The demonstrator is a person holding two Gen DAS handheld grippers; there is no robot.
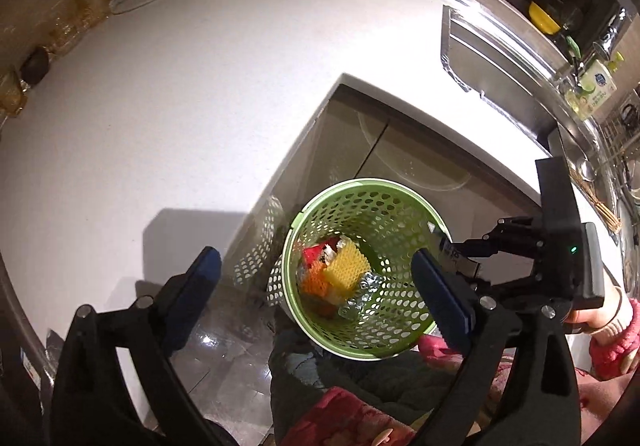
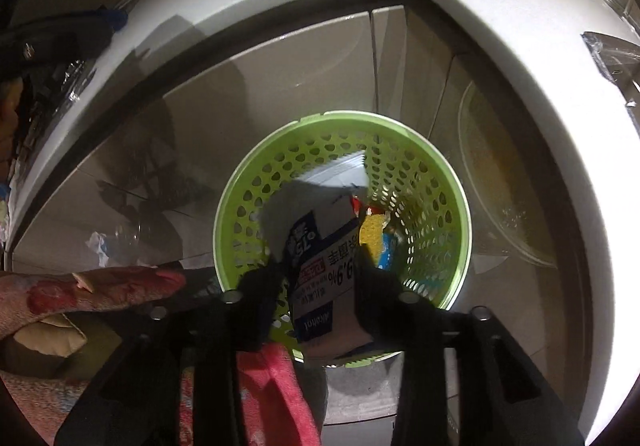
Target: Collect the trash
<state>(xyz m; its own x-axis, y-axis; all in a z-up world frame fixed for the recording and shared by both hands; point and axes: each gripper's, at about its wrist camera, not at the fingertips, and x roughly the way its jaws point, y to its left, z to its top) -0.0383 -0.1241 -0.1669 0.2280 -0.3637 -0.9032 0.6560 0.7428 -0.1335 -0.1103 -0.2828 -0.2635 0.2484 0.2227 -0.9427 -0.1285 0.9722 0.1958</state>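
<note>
Your right gripper [image 2: 320, 286] is pinching a wipe packet [image 2: 324, 266] over the green bin [image 2: 448, 182] (some trash [image 1: 340, 270] is sitting inside already). Your left gripper [image 1: 316, 274] is hanging wide and empty, and the packet is waiting to drop.

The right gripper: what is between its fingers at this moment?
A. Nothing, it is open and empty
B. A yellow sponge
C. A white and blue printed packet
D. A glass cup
C. In the right wrist view the right gripper is closed on a white and blue printed packet, held above the opening of the green basket, which already contains yellow and red trash.
</note>
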